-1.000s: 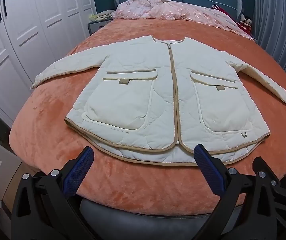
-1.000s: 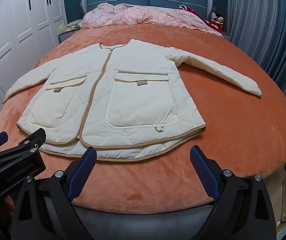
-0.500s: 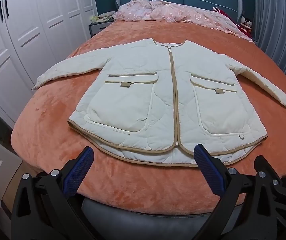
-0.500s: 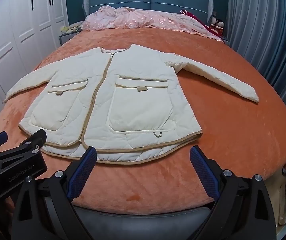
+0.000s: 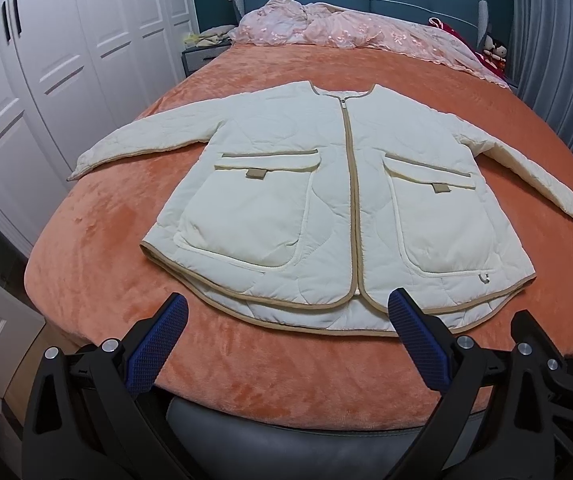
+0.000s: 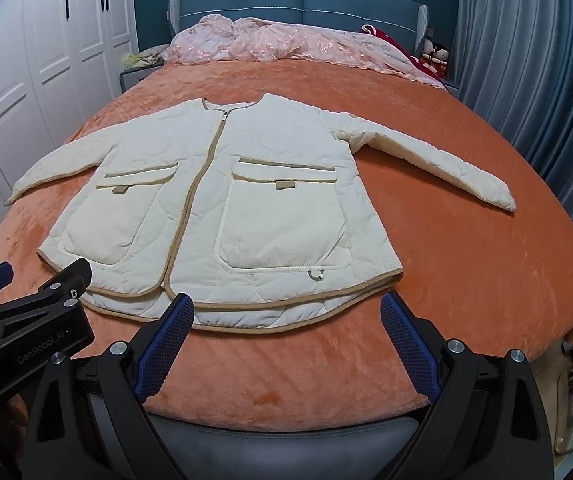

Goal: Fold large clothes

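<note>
Hovering at the foot edge of the bed [image 5: 98, 240] with both tools: my left gripper [image 5: 286, 344] has its jaws spread wide and holds nothing; my right gripper [image 6: 286, 340] is the same, wide apart and empty. Neither touches fabric.

Just past the fingertips lies the jacket [image 5: 342, 216], cream quilted with tan trim, front up, zipped, its hem near the foot edge and its collar toward the headboard [image 6: 302, 4]. Both patch pockets lie flat. The left sleeve [image 5: 146, 140] runs out toward the bed's left edge; the right sleeve [image 6: 438, 160] angles toward the right edge. Further up, a pink quilt [image 6: 286, 44] is bunched at the head edge, well apart from the jacket.

Step in hand, as I judge it: approach only; no fold is made yet. Next move probably calls for each gripper to travel to its own sleeve, pinch near the cuff, and carry it inward across the chest. The padding looks thick, so a deep bite seems wise.
</note>
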`<state>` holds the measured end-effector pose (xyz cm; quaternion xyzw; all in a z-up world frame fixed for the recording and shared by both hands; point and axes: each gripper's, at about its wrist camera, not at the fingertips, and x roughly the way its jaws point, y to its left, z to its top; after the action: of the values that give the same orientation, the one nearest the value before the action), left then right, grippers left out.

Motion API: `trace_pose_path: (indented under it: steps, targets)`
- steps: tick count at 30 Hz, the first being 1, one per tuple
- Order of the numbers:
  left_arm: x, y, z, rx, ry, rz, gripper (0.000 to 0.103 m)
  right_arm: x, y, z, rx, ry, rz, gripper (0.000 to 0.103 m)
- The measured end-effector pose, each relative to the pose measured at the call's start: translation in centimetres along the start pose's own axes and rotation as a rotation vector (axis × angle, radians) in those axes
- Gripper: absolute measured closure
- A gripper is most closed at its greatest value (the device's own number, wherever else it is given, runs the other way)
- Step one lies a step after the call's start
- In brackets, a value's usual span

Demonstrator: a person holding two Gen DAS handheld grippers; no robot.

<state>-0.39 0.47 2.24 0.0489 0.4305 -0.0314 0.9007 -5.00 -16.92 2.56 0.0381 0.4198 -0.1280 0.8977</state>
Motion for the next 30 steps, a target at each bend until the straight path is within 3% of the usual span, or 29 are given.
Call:
trace_pose_path:
  steps: [30]
  targets:
    - [-0.2, 0.1, 1.4, 0.007, 0.005, 0.027, 0.006, 0.5, 0.5, 1.2, 0.005, 0.019, 0.016, 0.011]
